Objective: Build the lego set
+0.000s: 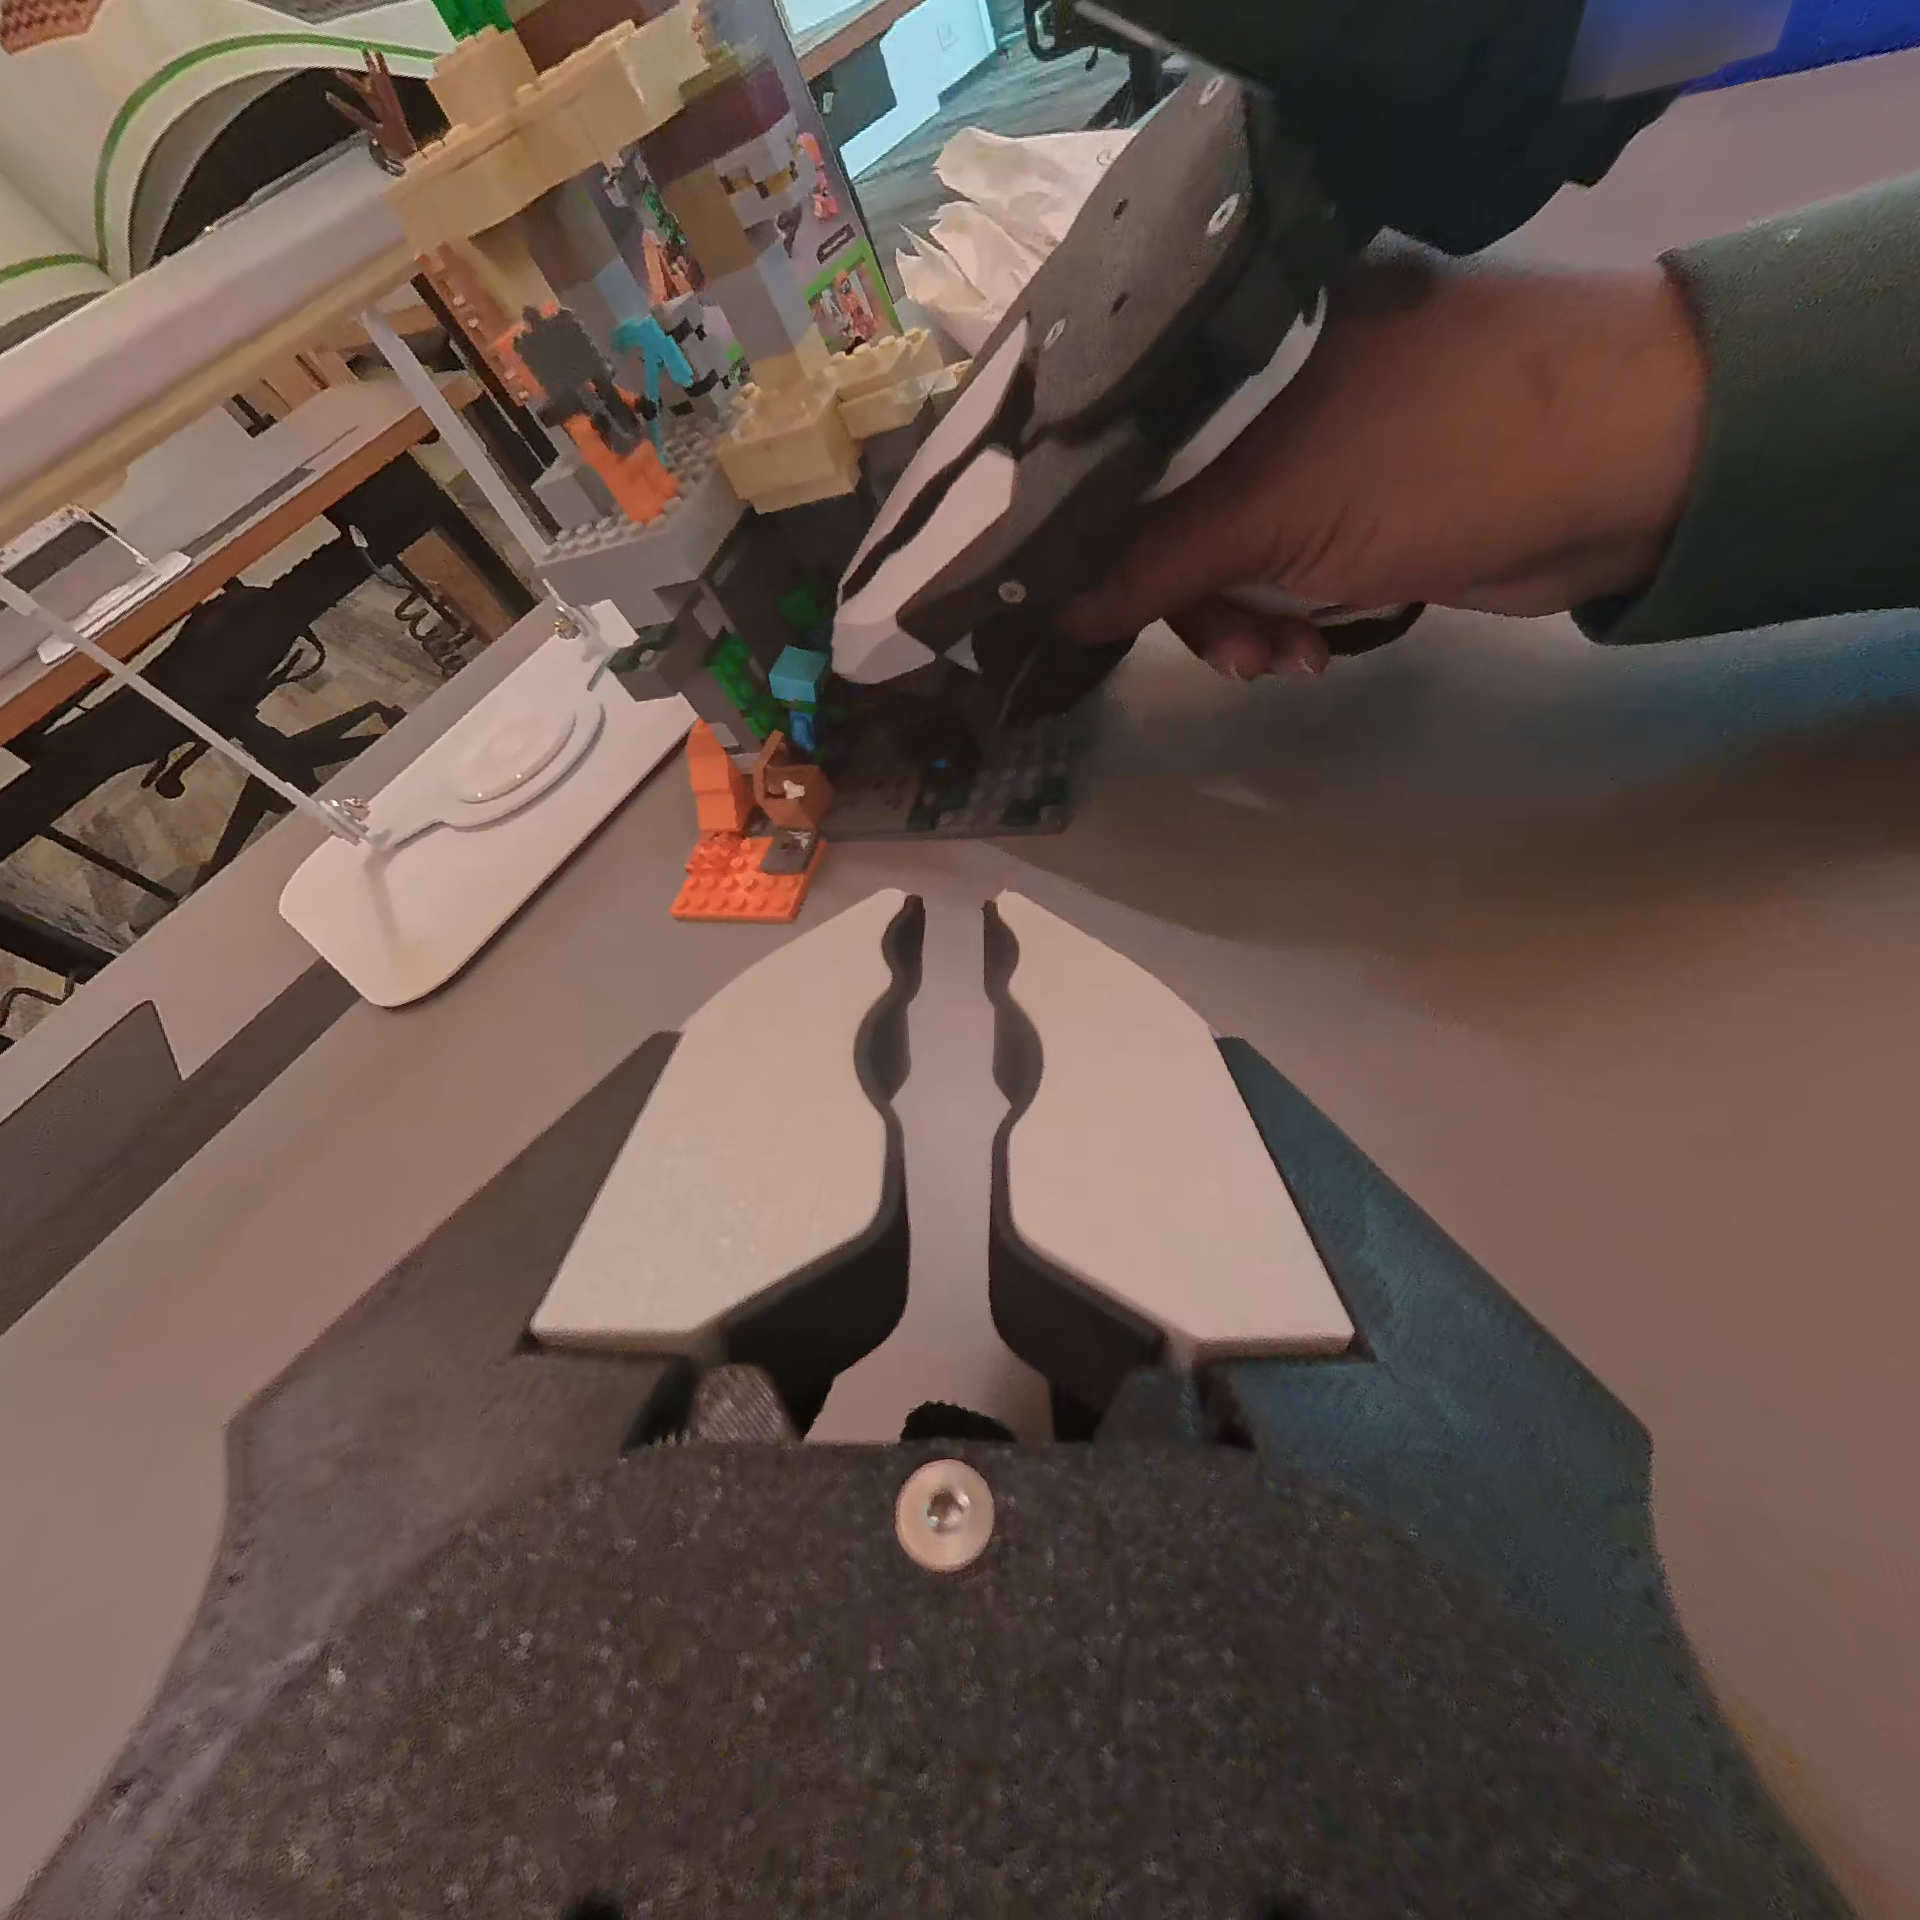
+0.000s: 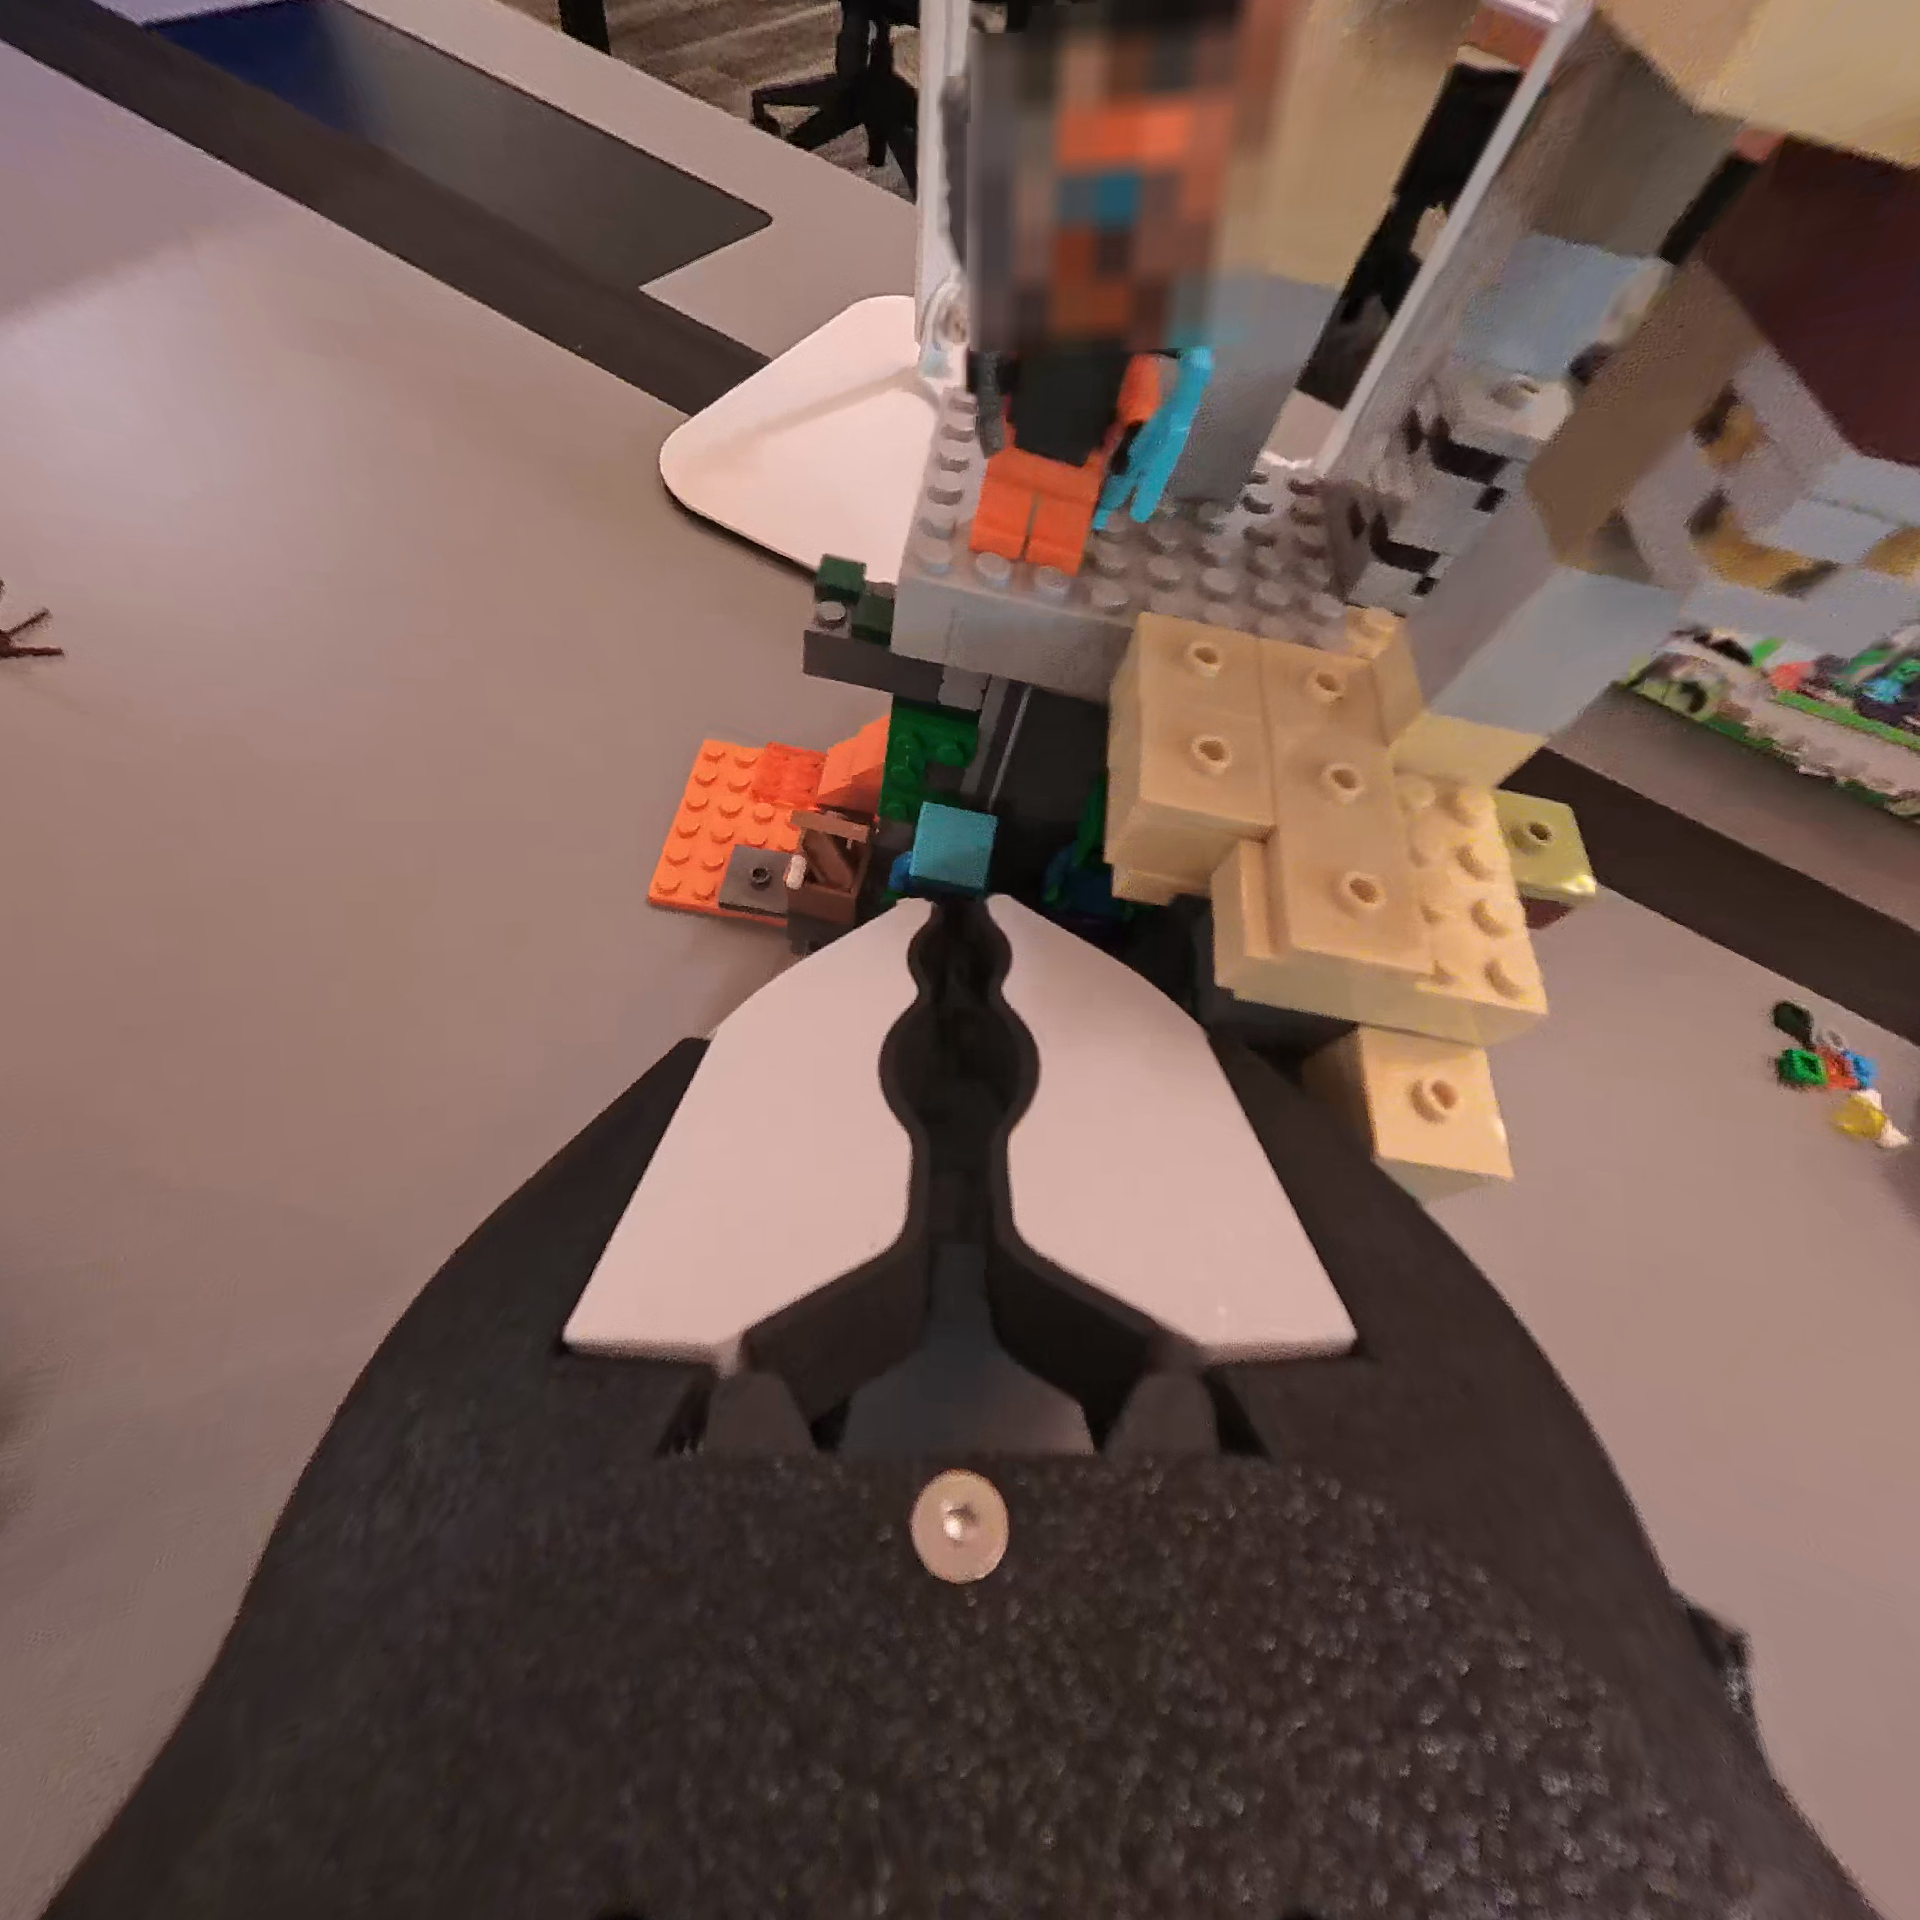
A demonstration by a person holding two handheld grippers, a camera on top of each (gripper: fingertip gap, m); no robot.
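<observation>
The tall multi-coloured lego build [image 2: 1049, 665] stands on the grey matte tabletop [image 2: 312, 499], raised on a dark studded baseplate [image 1: 966, 795] with a flat orange studded plate [image 2: 717, 842] lying against its foot. A grey studded ledge [image 2: 1143, 566] partway up carries an orange-legged minifigure [image 2: 1049, 488] holding a light-blue pickaxe piece [image 2: 1158, 447], and a stack of tan bricks [image 2: 1309, 831] juts out to one side just below it. Low in the build, beside green bricks, sits a small teal cube [image 2: 954, 847].

The right gripper [image 2: 961, 909] points straight at that cube, its white fingertips [image 2: 1023, 920] drawn together until only a sliver of dark gap shows — whether they pinch some small piece is hard to tell, as the tips merge with the shadowed bricks behind. In the left wrist view this same gripper [image 1: 883, 644] reaches into the base of the build from the right, held by a bare hand [image 1: 1434, 468] in a grey-green sleeve [image 1: 1808, 416].

The left gripper [image 1: 954, 914] hovers over bare table short of the orange plate, its jaws parted by a narrow gap and empty.

Behind the build stands a white flat-based stand [image 1: 457, 831] with thin metal rods, and farther back a printed cardboard box [image 1: 821, 208]. A small scatter of loose coloured pieces [image 2: 1834, 1075] lies on the table well apart, to the right.
</observation>
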